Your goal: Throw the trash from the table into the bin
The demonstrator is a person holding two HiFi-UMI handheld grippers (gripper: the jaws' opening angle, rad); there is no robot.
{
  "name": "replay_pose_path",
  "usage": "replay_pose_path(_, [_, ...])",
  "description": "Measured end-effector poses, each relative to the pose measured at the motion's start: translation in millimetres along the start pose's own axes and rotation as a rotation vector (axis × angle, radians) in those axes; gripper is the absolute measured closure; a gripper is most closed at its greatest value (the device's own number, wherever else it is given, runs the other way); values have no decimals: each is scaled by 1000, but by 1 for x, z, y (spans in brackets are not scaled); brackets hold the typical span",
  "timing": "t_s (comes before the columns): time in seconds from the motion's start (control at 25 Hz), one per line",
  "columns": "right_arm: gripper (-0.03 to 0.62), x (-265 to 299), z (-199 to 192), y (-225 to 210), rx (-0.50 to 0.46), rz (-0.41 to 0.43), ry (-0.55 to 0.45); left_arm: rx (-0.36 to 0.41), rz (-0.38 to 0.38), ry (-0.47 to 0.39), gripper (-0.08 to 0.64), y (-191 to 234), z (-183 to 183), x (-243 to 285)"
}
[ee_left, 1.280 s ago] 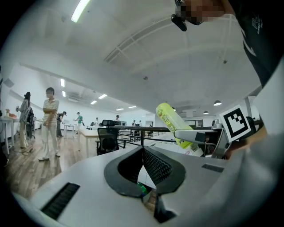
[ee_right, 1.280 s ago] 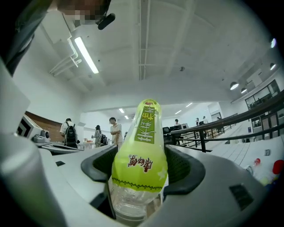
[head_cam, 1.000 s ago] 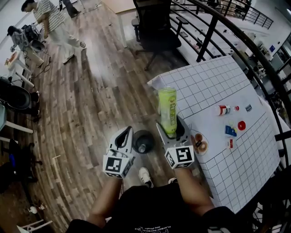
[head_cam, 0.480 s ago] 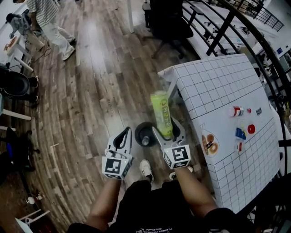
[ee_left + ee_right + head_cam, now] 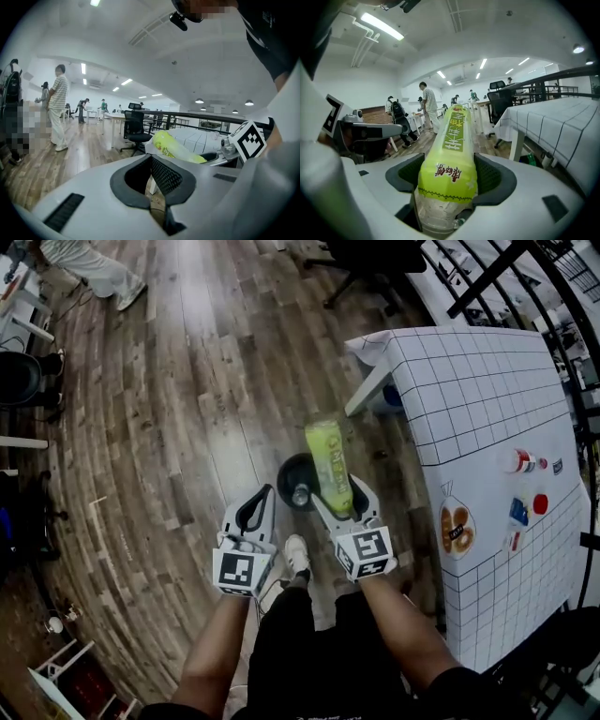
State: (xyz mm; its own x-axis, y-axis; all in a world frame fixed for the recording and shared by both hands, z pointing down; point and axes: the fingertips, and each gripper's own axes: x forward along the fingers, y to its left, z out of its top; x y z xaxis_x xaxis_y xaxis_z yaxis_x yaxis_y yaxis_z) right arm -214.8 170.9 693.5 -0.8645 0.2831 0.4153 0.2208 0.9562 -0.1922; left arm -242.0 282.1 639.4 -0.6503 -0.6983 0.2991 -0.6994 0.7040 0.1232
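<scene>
A tall plastic bottle with a yellow-green label [image 5: 328, 463] [image 5: 451, 140] lies lengthwise between the pads of my right gripper [image 5: 337, 498] [image 5: 449, 176], which is shut on it. In the head view the bottle hangs over the right edge of a round black bin [image 5: 291, 482] on the wooden floor. My left gripper [image 5: 255, 517] [image 5: 152, 161] is shut with nothing in it, to the left of the bin. The left gripper view also catches the bottle [image 5: 176, 147]. More trash lies on the grid-cloth table [image 5: 469, 390]: a doughnut bag [image 5: 457, 529], a small bottle [image 5: 518, 461], a red lid [image 5: 539, 503].
The table's corner and leg [image 5: 367, 390] stand just right of the bin. A black office chair [image 5: 375, 259] stands beyond it. The person's shoe [image 5: 296, 554] is near the bin. A black railing [image 5: 581, 296] runs behind the table. People stand far off [image 5: 58, 112].
Both grippers have dropped lower towards the floor. The bottle, still held, has tilted forward and now overlaps the bin's right edge. The head camera looks more steeply down.
</scene>
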Motion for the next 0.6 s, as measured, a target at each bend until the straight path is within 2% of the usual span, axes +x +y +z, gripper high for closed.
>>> replay_pose_path(0.28, [259,30,-107,-11,54,-8,177,-26,46,69,537,20,-72,12])
replay_pose_path(0.4, [259,39,-138,-16,69,-17,223,-63,71,93,537,32,-98,14])
replay_pose_path(0.6, [259,54,-177,-24,77,-30,278,-89,58,102,537,32,-118,23])
